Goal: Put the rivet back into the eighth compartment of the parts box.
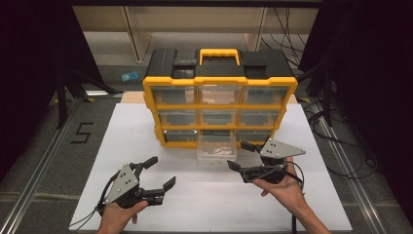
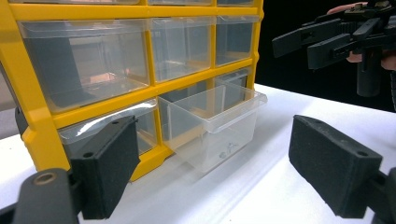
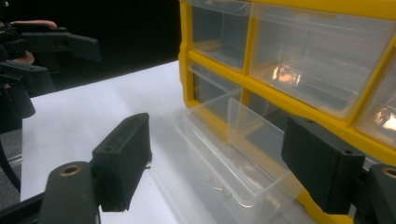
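High view: yellow handle (image 1: pixel 219 51); left gripper view: screws (image 2: pixel 226 150) inside drawer (image 2: pixel 212 126).

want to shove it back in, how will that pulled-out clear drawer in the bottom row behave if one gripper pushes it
The clear drawer looks like thin rigid plastic, so it will probably slide stiffly rather than flex. It seems nearly empty, only some small bits on its floor, so likely light. Its glossy front may let a pad slip, and an off-centre push might skew it in the yellow cabinet.
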The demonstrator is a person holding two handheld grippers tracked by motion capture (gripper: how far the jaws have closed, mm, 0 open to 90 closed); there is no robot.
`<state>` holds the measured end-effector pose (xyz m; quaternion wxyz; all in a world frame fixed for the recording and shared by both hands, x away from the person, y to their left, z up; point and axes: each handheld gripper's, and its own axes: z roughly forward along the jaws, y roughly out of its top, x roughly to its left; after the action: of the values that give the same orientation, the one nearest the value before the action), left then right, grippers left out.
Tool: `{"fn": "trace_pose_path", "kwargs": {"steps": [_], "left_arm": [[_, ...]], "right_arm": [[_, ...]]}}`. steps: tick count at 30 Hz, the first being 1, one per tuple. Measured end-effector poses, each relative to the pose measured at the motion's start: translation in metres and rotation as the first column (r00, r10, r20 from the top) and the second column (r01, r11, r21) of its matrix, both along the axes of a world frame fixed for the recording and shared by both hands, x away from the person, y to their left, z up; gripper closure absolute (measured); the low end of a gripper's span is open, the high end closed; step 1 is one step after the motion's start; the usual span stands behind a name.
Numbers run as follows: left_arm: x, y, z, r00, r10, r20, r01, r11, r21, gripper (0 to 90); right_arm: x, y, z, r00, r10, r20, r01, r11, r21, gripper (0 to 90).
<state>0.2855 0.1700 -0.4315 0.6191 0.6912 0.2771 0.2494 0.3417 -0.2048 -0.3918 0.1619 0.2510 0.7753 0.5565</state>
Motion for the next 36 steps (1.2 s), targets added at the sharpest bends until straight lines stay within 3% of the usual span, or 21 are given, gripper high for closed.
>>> {"fn": "trace_pose_path", "kwargs": {"steps": [1, 3, 5, 8, 11, 12, 15, 18, 36], "left_arm": [[0.000, 0.000, 0.000, 1.0000, 0.000, -0.001, 0.000, 1.0000, 0.000, 16.3], [0.000, 0.000, 0.000, 1.0000, 0.000, -0.001, 0.000, 1.0000, 0.000, 16.3], [0.000, 0.000, 0.000, 1.0000, 0.000, -0.001, 0.000, 1.0000, 0.000, 16.3], [0.000, 0.000, 0.000, 1.0000, 0.000, -0.002, 0.000, 1.0000, 0.000, 16.3], [0.000, 0.000, 0.000, 1.0000, 0.000, -0.002, 0.000, 1.0000, 0.000, 16.3], [0.000, 0.000, 0.000, 1.0000, 0.000, -0.001, 0.000, 1.0000, 0.001, 16.3], [0.000, 0.000, 0.000, 1.0000, -0.001, -0.002, 0.001, 1.0000, 0.000, 16.3], [0.000, 0.000, 0.000, 1.0000, -0.001, -0.002, 0.001, 1.0000, -0.001, 16.3], [0.000, 0.000, 0.000, 1.0000, -0.004, -0.005, 0.004, 1.0000, 0.003, 16.3]], "right_arm": [[0.000, -0.001, -0.001, 0.9998, -0.006, 0.021, 0.006, 1.0000, 0.000, 25.1], [-0.002, -0.002, 0.000, 1.0000, -0.002, -0.003, 0.002, 0.9999, -0.011, 24.8], [-0.002, -0.003, -0.002, 0.9998, -0.008, 0.019, 0.008, 0.9999, -0.006, 24.5], [-0.005, -0.004, -0.004, 0.9999, -0.010, -0.007, 0.010, 0.9999, -0.007, 23.6], [-0.006, -0.006, -0.006, 0.9998, -0.019, -0.005, 0.019, 0.9998, 0.001, 23.0], [-0.006, -0.007, -0.007, 0.9996, -0.025, 0.015, 0.025, 0.9997, 0.002, 22.5], [-0.008, -0.008, -0.009, 0.9997, -0.022, -0.010, 0.022, 0.9997, 0.008, 21.7], [-0.008, -0.009, -0.010, 0.9995, -0.029, 0.013, 0.029, 0.9996, 0.001, 20.4], [-0.018, -0.016, -0.020, 0.9992, -0.040, 0.007, 0.040, 0.9991, 0.017, 17.6]]}}
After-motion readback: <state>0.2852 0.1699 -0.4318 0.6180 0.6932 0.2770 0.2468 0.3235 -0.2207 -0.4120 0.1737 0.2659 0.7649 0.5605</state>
